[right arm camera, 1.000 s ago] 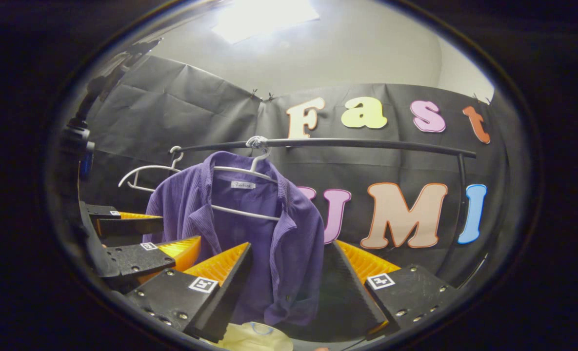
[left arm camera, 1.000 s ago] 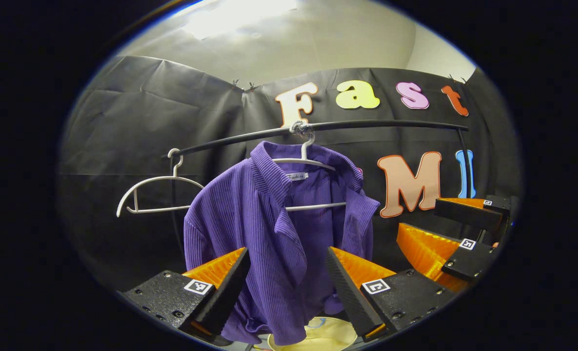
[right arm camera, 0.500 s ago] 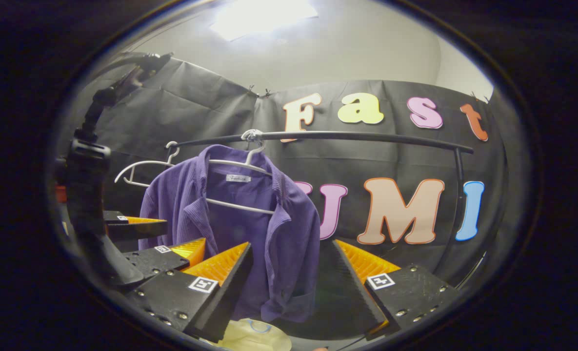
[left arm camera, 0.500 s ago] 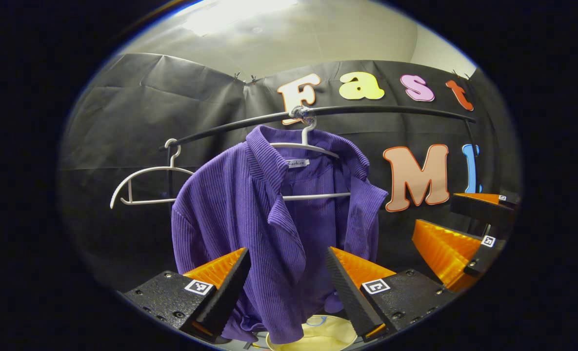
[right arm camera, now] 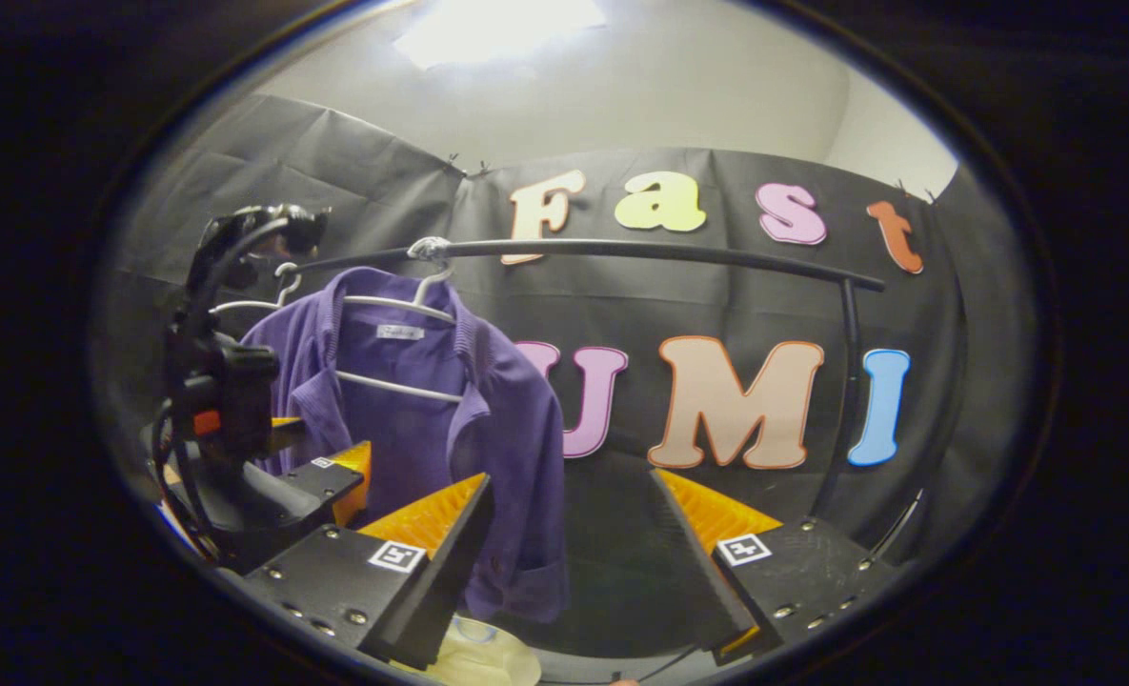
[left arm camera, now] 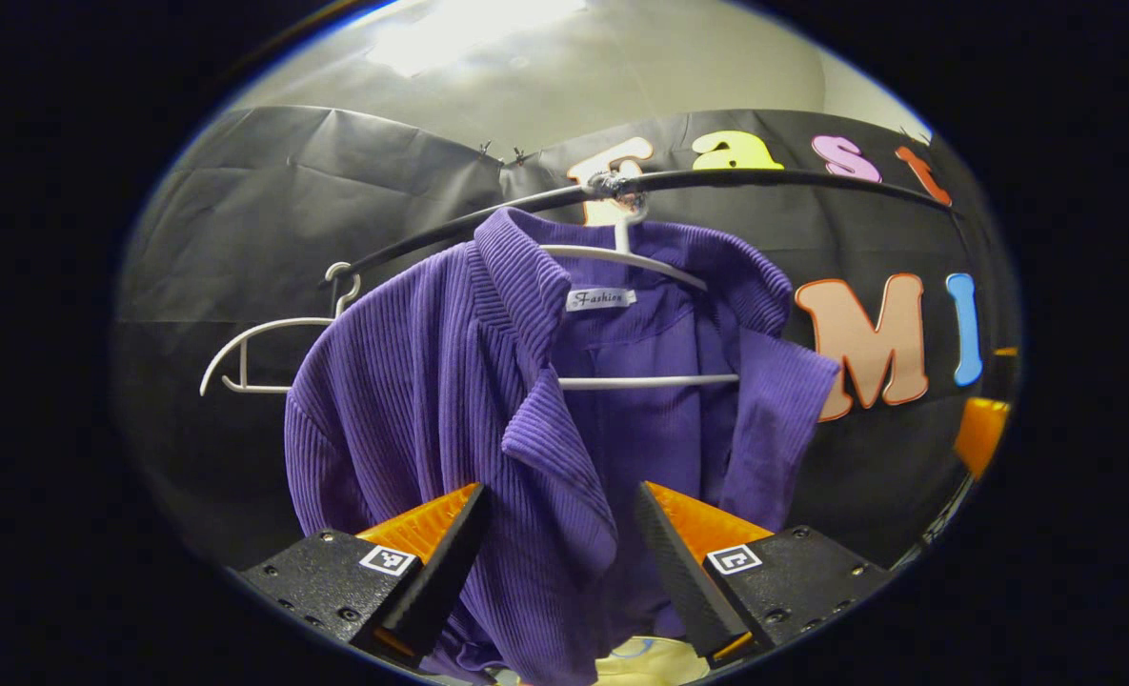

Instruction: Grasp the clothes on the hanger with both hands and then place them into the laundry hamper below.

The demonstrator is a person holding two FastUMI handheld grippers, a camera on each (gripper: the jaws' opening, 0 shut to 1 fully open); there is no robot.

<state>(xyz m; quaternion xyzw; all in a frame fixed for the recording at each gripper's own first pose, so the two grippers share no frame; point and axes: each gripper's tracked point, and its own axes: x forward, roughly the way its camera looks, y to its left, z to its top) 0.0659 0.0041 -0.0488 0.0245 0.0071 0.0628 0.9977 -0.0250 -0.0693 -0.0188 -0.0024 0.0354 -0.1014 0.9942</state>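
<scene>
While hanging from the black rail point(left arm camera: 774, 177) on a white hanger point(left arm camera: 635, 262), purple ribbed shirt point(left arm camera: 450, 381) sits square ahead of left tool point(left arm camera: 556, 534), front placket and collar flap draped down between the parted, empty fingers. Seen from right gripper view, same shirt point(right arm camera: 402, 400) off to the left of right tool point(right arm camera: 569, 534), also spread wide with nothing between its fingers, left tool point(right arm camera: 335, 476) just beside the cloth. Best taken by pushing each tool in at a shoulder or front panel, closing on a thick fold rather than a single layer, then lifting up and off the hanger arms before lowering. Soft, heavy-ribbed knit, likely to slide and bunch. Below, pale hamper rim point(right arm camera: 488, 657) under the hem. Spare white hanger point(left arm camera: 259, 353) further along the rail, bare.
</scene>
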